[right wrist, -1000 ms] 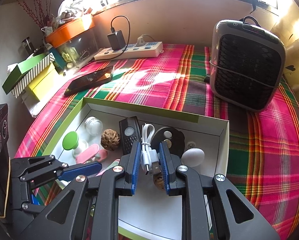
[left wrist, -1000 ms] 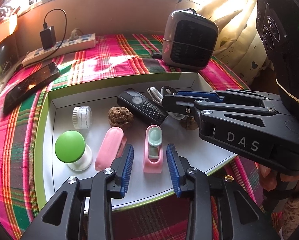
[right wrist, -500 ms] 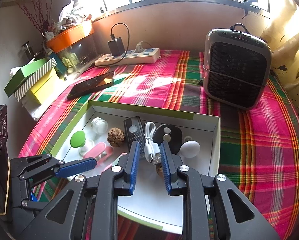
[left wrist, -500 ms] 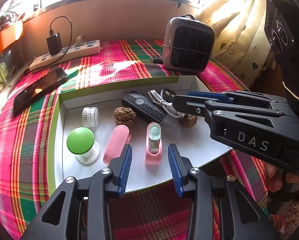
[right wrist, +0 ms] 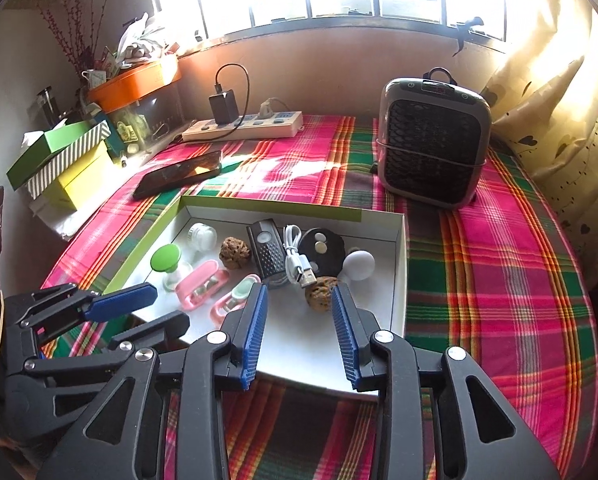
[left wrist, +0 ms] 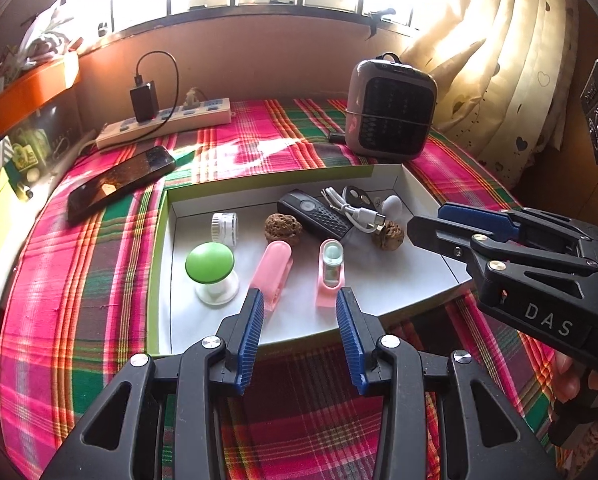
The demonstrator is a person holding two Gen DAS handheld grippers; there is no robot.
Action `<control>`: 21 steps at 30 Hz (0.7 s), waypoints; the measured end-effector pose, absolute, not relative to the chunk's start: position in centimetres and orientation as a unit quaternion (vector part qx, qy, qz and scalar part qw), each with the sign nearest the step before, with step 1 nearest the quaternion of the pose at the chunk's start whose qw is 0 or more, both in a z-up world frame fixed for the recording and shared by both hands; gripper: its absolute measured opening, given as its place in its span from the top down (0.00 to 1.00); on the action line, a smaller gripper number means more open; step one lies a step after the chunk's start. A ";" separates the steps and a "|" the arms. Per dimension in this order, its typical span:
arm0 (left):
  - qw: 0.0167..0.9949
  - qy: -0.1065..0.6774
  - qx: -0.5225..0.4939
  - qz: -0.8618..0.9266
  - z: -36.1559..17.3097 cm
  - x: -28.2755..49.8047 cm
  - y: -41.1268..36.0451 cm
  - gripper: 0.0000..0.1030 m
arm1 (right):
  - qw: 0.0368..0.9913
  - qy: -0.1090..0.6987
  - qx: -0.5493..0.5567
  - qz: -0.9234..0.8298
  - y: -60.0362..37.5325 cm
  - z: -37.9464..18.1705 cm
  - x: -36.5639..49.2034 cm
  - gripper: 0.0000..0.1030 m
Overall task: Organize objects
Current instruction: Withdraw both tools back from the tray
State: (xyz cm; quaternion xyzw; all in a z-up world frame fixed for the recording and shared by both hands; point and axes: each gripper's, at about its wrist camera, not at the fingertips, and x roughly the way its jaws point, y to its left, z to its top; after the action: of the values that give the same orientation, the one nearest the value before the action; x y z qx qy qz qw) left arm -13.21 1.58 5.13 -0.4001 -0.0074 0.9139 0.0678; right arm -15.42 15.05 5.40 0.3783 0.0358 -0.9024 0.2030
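Grippers sit nearest in both views, and both have drawn back toward the near edge of the tray compared with a second ago, so more of the plaid cloth (left wrist: 79,280) now shows beneath them. In its own view the right gripper (right wrist: 299,332) has just been opening its jaws; a second ago the blue pads framed the white USB cable (right wrist: 297,266), and now they stand apart with nothing between them, the cable lying free in the tray beside the black remote (right wrist: 267,250). By my reading that object has been let go and set down, so this hand is free for the next pick. In the left wrist view the left gripper (left wrist: 301,336) is likewise open and empty over the near rim of the white tray (left wrist: 439,276), with the two pink cases (left wrist: 273,270) just beyond its pads. Further in lie the green-capped jar (left wrist: 210,266), a small clear jar (left wrist: 224,228), and two brown walnuts (left wrist: 283,229). Only the left wrist view shows the person's fingers around the right tool at far right; only the right wrist view shows the stacked green and yellow boxes (right wrist: 65,164) at far left and the whole white egg-shaped thing (right wrist: 359,265). Farthest back stand the phone (left wrist: 119,184), the power strip (left wrist: 167,124) and the grey heater (left wrist: 391,108)
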 end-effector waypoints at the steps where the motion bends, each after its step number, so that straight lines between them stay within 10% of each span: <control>1: 0.067 -0.007 -0.399 0.914 5.2 -13.0 1.5 0.65 | 0.202 0.037 0.378 -0.903 15.0 5.4 -15.1 0.66; 21: 0.025 0.003 -0.413 0.910 3.0 -8.7 -0.1 0.65 | 0.157 0.056 0.400 -0.901 14.4 2.5 -9.8 0.65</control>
State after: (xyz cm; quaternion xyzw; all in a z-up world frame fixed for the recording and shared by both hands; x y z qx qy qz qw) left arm -8.69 -0.14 2.98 -0.4131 0.0034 0.9103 0.0250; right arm -9.76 14.41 2.52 0.3997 0.0563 -0.9014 0.1566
